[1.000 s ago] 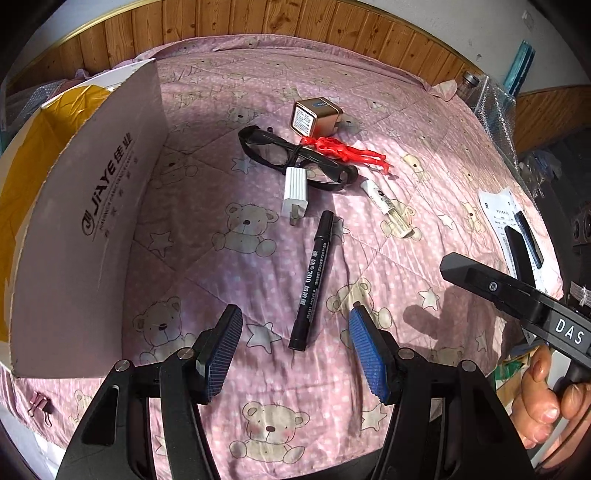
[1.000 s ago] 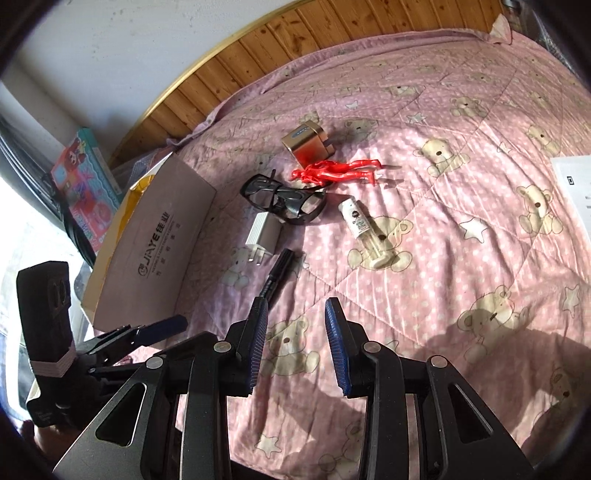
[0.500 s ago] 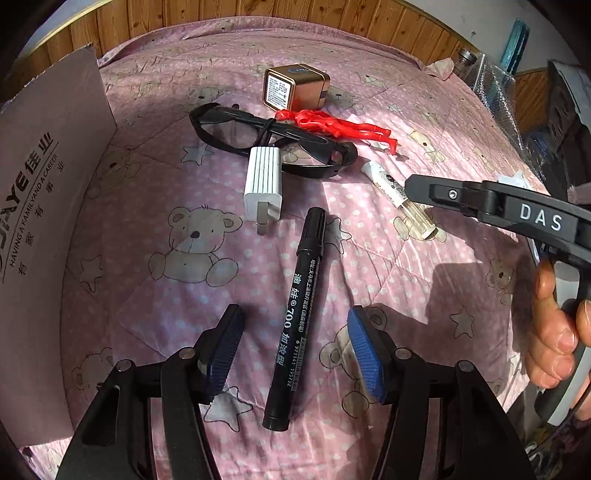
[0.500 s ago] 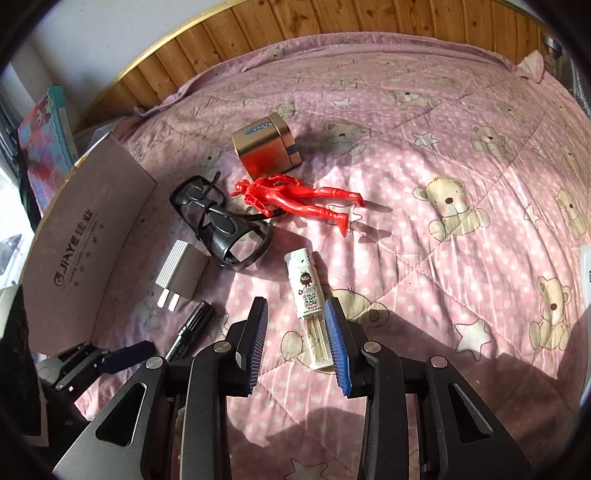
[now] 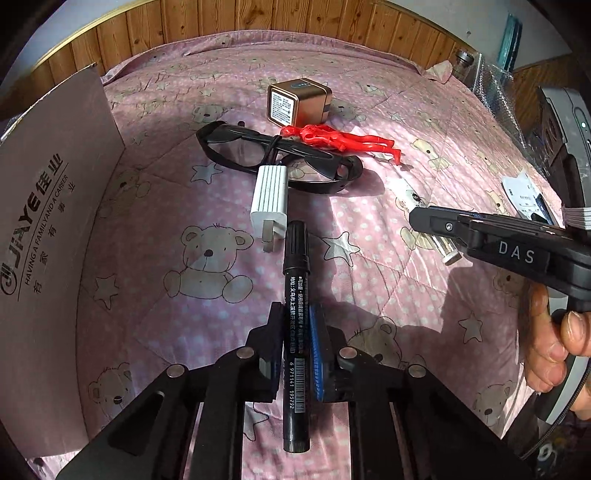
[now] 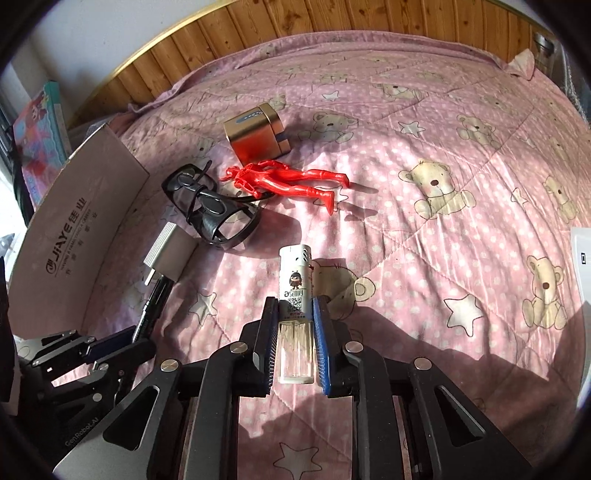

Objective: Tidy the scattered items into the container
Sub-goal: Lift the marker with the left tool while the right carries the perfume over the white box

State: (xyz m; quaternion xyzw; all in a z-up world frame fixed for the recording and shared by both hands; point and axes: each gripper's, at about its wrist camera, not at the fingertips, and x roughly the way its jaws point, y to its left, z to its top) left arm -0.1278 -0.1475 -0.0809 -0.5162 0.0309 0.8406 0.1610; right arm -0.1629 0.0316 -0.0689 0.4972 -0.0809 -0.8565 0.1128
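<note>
In the left wrist view my left gripper (image 5: 295, 314) is shut on a black marker (image 5: 295, 258) that lies along its fingers on the pink quilt. My right gripper (image 6: 295, 310) is shut on a white-capped clear lighter (image 6: 295, 280), also low over the quilt. Beyond them lie a white charger (image 5: 269, 195), black glasses (image 5: 280, 162), a red figure (image 5: 340, 138) and a gold cube (image 5: 297, 105). The cardboard box (image 5: 55, 206) stands at the left with its flap up; its inside is hidden. A hand (image 5: 554, 339) holds the right gripper's handle.
The pink bear-print quilt (image 6: 461, 155) covers the whole bed, with a wooden headboard (image 6: 295, 33) behind. A white paper sheet (image 5: 524, 192) lies at the right edge. A colourful book (image 6: 40, 129) stands beyond the box.
Both grippers moved forward and down. The left one closed on the marker, and the right one closed on the lighter.
</note>
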